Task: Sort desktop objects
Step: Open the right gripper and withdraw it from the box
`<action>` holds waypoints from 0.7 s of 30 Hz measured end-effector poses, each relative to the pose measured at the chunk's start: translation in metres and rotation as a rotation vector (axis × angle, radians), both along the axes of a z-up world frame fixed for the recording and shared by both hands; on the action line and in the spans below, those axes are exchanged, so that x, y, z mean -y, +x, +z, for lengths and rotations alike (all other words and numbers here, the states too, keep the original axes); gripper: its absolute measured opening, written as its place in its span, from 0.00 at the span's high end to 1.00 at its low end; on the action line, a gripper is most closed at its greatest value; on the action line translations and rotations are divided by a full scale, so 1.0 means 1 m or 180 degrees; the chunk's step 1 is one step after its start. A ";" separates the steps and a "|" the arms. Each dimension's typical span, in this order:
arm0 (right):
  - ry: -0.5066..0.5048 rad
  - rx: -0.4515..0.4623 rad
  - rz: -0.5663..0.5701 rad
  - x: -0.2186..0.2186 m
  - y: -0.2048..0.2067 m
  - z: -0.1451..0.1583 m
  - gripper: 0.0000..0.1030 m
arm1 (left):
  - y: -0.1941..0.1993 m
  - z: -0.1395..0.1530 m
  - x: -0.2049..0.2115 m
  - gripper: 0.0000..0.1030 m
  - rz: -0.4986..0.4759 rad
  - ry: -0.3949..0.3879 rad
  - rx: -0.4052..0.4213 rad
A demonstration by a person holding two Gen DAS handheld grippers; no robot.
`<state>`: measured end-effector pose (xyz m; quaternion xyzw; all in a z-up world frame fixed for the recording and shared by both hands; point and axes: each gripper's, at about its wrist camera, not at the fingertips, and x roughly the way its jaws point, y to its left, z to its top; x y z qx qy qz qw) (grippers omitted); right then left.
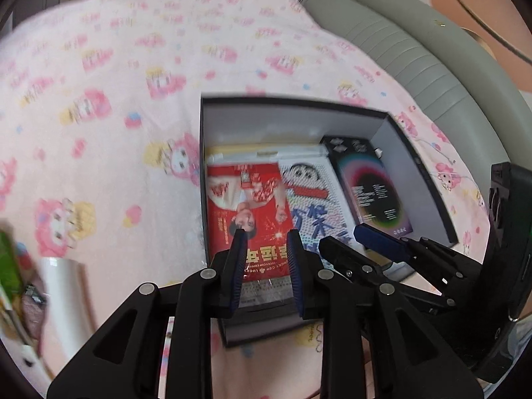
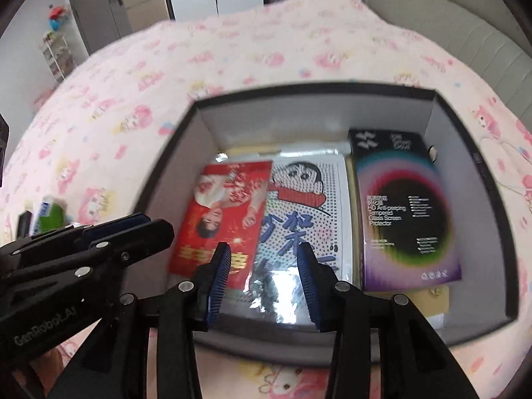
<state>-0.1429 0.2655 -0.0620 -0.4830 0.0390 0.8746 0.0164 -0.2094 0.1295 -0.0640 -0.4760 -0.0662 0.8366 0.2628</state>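
Nearest: left gripper (image 1: 266,239) hovering over the near end of the box (image 2: 465,126), fingers a small gap apart, nothing between them; right gripper (image 2: 262,256) beside it, fingers partly open, empty too. Inside the box, lying flat: red packet (image 2: 226,206) at the left, cartoon sheet (image 2: 306,199) in the middle, screen protector box (image 2: 405,212) at the right. Seemingly well along. Left of the box, on the pink blanket (image 1: 99,99): white cup (image 1: 63,292) and green item (image 2: 50,216), probably yet to sort. Box walls upright all round; free blanket beyond the far wall.
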 end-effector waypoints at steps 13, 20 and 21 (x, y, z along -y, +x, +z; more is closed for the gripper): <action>-0.0060 -0.0671 -0.0071 0.044 0.057 0.073 0.29 | 0.119 0.104 0.055 0.01 0.0373 -0.0039 -0.0997; -0.0037 -0.0794 -0.0030 0.066 0.098 0.099 0.28 | 0.164 0.130 0.085 0.01 0.0723 -0.0218 -0.1135; -0.0061 -0.0799 -0.0046 0.067 0.103 0.101 0.28 | 0.170 0.132 0.089 0.01 0.0759 -0.0229 -0.1147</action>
